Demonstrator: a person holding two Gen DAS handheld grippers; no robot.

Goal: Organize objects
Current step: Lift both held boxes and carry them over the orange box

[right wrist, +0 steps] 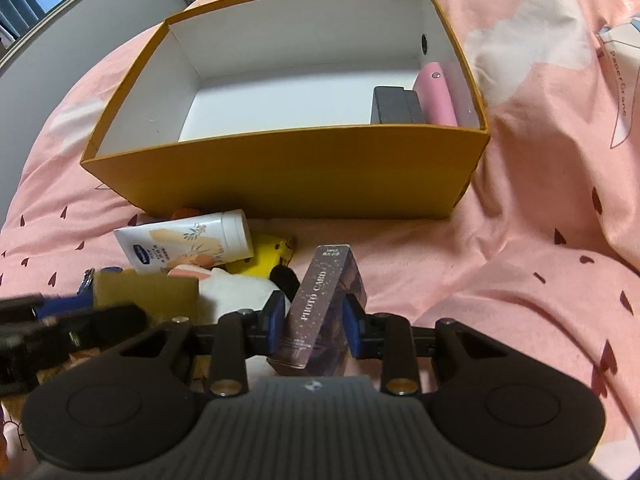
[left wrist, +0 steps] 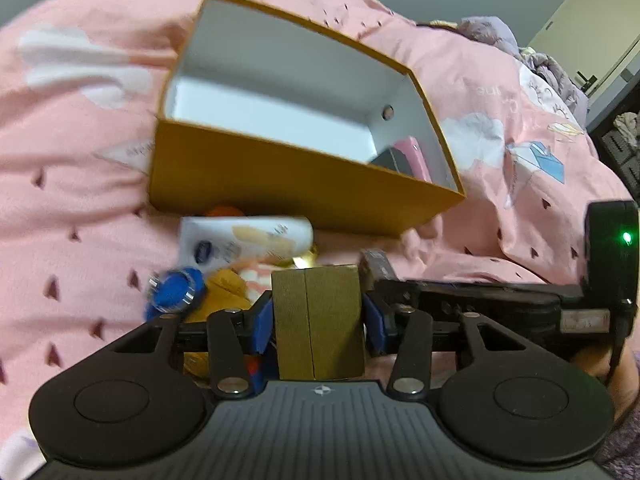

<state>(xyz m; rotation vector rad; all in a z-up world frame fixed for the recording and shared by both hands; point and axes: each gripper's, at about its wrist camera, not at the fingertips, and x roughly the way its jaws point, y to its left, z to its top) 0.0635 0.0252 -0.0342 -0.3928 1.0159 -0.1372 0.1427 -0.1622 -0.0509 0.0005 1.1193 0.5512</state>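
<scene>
An open orange box (left wrist: 304,184) with a white inside lies on the pink bedspread; it also shows in the right wrist view (right wrist: 288,172). Inside at its right end lie a dark grey box (right wrist: 394,106) and a pink case (right wrist: 438,96). My left gripper (left wrist: 318,320) is shut on a small olive-gold box (left wrist: 318,320), held just in front of the orange box. My right gripper (right wrist: 314,320) is shut on a purple "PHOTO CARD" box (right wrist: 320,308). The right gripper also shows at the right of the left wrist view (left wrist: 500,300).
In front of the orange box lie a white cream tube (right wrist: 188,240), a yellow plush (right wrist: 272,256), a white plush (right wrist: 236,288) and a blue round object (left wrist: 174,292). The pink bedspread (right wrist: 540,220) spreads all around. A door (left wrist: 592,32) stands far right.
</scene>
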